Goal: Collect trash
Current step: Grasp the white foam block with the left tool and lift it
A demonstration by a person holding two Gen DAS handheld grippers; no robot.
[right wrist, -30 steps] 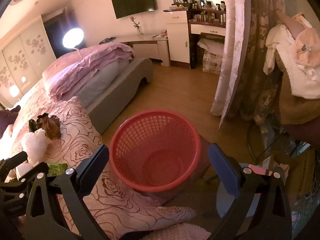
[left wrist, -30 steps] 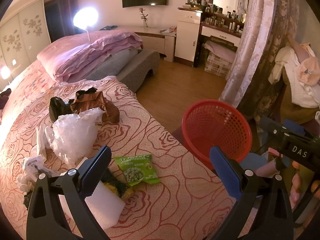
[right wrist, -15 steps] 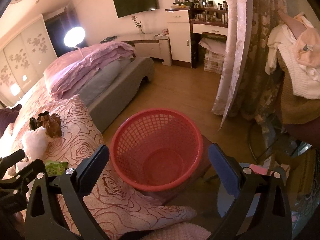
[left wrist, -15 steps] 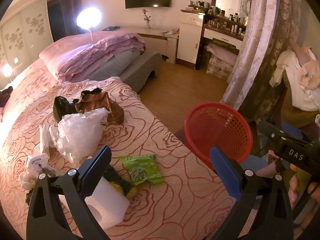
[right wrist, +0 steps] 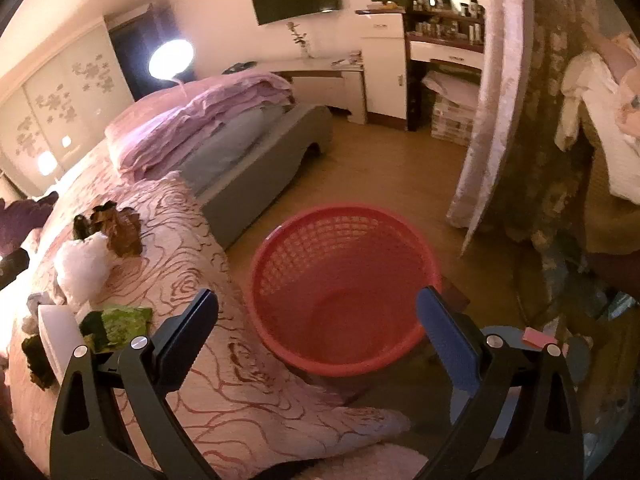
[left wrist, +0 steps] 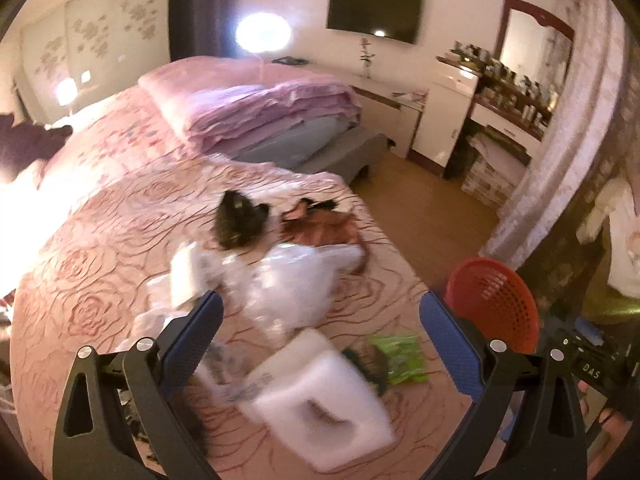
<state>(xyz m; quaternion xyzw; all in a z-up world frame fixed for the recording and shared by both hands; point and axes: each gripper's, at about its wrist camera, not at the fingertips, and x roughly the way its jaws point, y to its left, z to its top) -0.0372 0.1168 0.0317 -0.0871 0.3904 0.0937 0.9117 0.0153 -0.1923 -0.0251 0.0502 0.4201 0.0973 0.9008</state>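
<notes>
Left claw (left wrist: pixel 320 320) swung over foam block (left wrist: pixel 320 396) | block's long axis diagonal | both claws spread

The left gripper (left wrist: pixel 320 332) and the right gripper (right wrist: pixel 318 328) both hang with fingers spread wide, gripping nothing.

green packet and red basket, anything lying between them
Nothing. In the right wrist view only bare rose-patterned bedspread separates the green packet from the red basket, which stands off the bed's edge.

red mesh basket (right wrist: pixel 344 288), pink rose-patterned bedspread (left wrist: pixel 120 232), green snack packet (left wrist: pixel 396 356)
</notes>
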